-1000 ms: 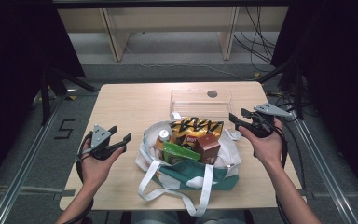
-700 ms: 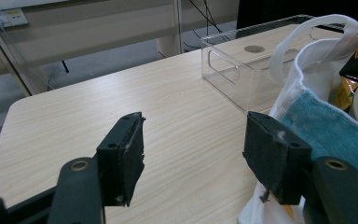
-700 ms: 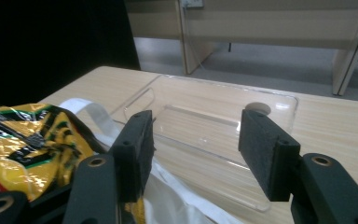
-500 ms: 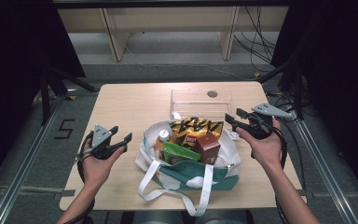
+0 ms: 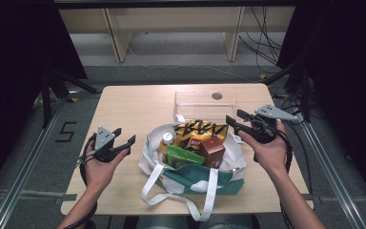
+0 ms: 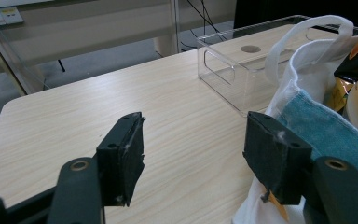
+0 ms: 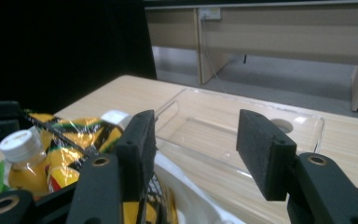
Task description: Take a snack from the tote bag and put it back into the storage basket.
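Both grippers wide, tote between them

Leftmost, the left gripper [image 5: 126, 144] sits in the person's left hand [image 5: 99, 164] over bare, pale wood-grain tabletop [image 5: 138, 102], its jaws spread with nothing between them; the black foam pads [image 6: 121, 156] face each other across open laminate. Free room runs from that hand to the table's left and far edges. Just right of it lies the white and teal fabric tote bag [image 5: 190, 179], mouth up, its long axis running left to right across the near middle of the table, two white strap handles [image 5: 208, 193] trailing toward the near edge. Packed inside are an orange drink bottle [image 5: 167, 142] with a white cap, a green packet [image 5: 185, 155], a glossy yellow and black snack bag [image 5: 200, 129] and a brown carton [image 5: 212, 150]. Behind the tote, a clear, hard-walled plastic bin [image 5: 205, 102] stands lengthwise along the far side, a cut-out handle in its end wall. Rightmost, the right gripper [image 5: 233, 123], held in the right hand [image 5: 267, 150], hovers at the tote's far right rim; its jaws stand apart, have just been easing inward, and pinch nothing. Narrow bare table lies beyond it.
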Tool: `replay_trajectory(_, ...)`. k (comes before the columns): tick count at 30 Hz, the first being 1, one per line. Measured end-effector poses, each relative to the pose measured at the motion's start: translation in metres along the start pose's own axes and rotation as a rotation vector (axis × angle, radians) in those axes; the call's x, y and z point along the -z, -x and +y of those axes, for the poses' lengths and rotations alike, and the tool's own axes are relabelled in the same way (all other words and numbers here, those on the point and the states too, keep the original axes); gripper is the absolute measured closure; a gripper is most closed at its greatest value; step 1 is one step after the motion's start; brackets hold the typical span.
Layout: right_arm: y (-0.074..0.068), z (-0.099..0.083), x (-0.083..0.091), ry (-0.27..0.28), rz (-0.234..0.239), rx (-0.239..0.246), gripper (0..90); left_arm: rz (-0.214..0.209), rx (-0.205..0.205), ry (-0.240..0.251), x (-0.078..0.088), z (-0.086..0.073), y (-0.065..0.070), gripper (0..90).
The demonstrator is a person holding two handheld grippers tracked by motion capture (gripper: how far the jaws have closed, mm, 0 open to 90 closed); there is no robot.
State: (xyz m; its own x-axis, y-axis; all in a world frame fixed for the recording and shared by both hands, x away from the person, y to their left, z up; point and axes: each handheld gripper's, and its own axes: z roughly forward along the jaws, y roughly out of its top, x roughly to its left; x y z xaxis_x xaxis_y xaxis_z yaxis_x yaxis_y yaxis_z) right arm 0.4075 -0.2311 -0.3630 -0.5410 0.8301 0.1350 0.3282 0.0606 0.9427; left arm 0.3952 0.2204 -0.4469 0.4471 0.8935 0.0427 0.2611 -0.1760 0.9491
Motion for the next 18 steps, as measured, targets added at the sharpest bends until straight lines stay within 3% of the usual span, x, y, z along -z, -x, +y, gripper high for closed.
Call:
replay_trajectory(4, -0.002, 0.003, 0.002, 0.014, 0.013, -0.003, 47.8, -0.001, 0.005, 0.001, 0.000, 0.000, -0.001, 37.4)
replay_trajectory(5, -0.002, 0.003, 0.001, 0.007, 0.022, 0.006, 47.8, -0.001, 0.003, 0.000, 0.000, 0.001, -0.001, 37.5)
replay_trajectory(6, -0.005, 0.001, 0.000, -0.004, 0.028, -0.016, 47.8, -0.002, 0.004, 0.000, 0.000, 0.001, -0.001, 37.4)
replay_trajectory(10, -0.007, -0.005, -0.008, -0.043, 0.039, 0.025, 47.9, -0.007, -0.001, 0.002, -0.001, 0.001, 0.000, 37.4)
replay_trajectory(11, -0.009, -0.006, -0.009, -0.060, 0.051, 0.009, 47.9, -0.008, -0.002, 0.004, -0.001, 0.001, 0.000, 37.4)
replay_trajectory(14, -0.009, -0.009, -0.012, -0.072, 0.051, 0.037, 48.0, -0.004, -0.017, 0.001, -0.001, 0.001, 0.001, 37.4)
replay_trajectory(15, -0.011, -0.011, -0.012, -0.087, 0.056, 0.018, 48.2, -0.005, -0.016, -0.001, -0.001, 0.001, 0.001, 37.4)
replay_trajectory(18, -0.012, -0.013, -0.016, -0.094, 0.072, 0.032, 48.9, -0.008, -0.012, 0.000, -0.002, 0.001, 0.001, 37.4)
